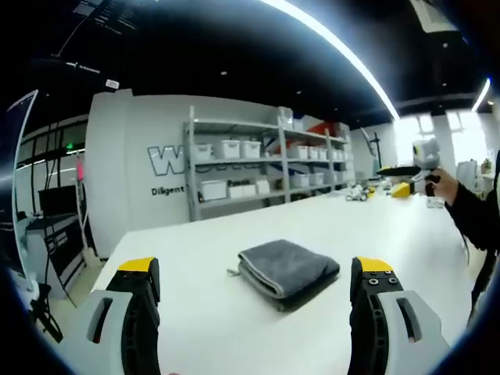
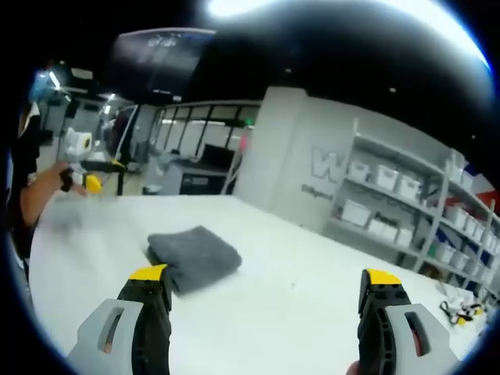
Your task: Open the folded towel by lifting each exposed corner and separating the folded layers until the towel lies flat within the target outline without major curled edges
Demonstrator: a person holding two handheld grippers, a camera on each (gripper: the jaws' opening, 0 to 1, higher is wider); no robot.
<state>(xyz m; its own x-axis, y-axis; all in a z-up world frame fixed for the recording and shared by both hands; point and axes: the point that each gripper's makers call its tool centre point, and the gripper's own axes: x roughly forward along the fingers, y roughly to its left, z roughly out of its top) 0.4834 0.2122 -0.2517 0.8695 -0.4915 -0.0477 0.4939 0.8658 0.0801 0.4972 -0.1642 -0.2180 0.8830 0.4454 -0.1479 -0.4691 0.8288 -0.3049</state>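
Observation:
A grey towel [image 1: 287,269] lies folded into a thick pad on the white table [image 1: 211,234], its stacked edges facing me. My left gripper [image 1: 256,267] is open, its yellow-tipped jaws standing wide on either side of the towel and short of it. In the right gripper view the same towel [image 2: 194,256] lies left of centre on the table [image 2: 312,234]. My right gripper [image 2: 265,275] is open too; its left jaw is just in front of the towel and nothing is between the jaws.
Grey shelves [image 1: 258,168] with white bins line the wall beyond the table's far edge. At the right a person's hand in a dark sleeve holds another gripper [image 1: 422,168] over the table. A person's hand with a gripper [image 2: 82,173] shows at the left.

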